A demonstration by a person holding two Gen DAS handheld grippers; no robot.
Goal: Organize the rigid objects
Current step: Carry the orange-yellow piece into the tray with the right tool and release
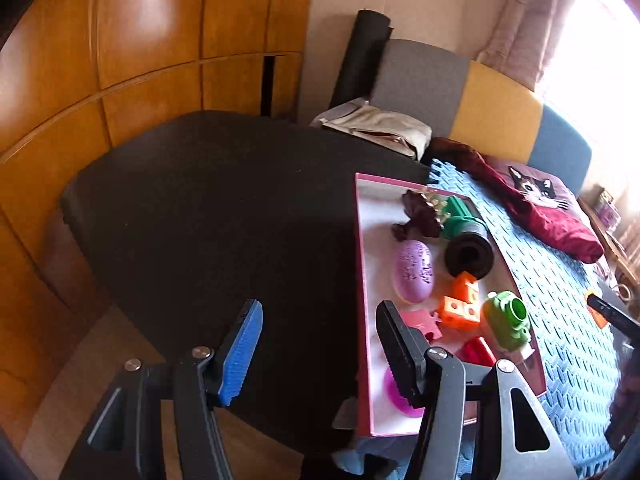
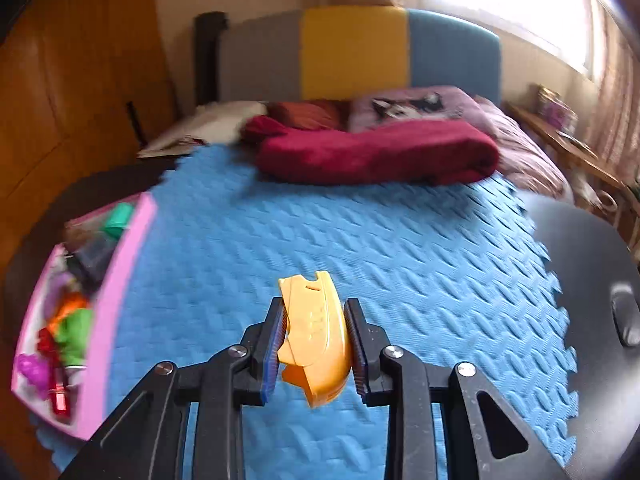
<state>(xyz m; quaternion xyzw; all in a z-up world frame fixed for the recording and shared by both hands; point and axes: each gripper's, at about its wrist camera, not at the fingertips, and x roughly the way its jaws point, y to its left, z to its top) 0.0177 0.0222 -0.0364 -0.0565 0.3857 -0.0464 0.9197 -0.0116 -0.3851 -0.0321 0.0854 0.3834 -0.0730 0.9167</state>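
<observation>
Your right gripper (image 2: pixel 314 346) is clamped on an orange piece (image 2: pixel 316 336), both pads pressing its sides, held above the blue mat (image 2: pixel 360 232). Only the right view shows this grip.

Your left gripper (image 1: pixel 316 348) stands partly open with nothing between its fingers, over the near left edge of the pink box (image 1: pixel 362 280). The left view alone shows the box contents clearly: purple case (image 1: pixel 413 270), black roll (image 1: pixel 469 254), orange blocks (image 1: pixel 460 304), green toy (image 1: pixel 507 320). In the right view the box sits at far left, blurred.
</observation>
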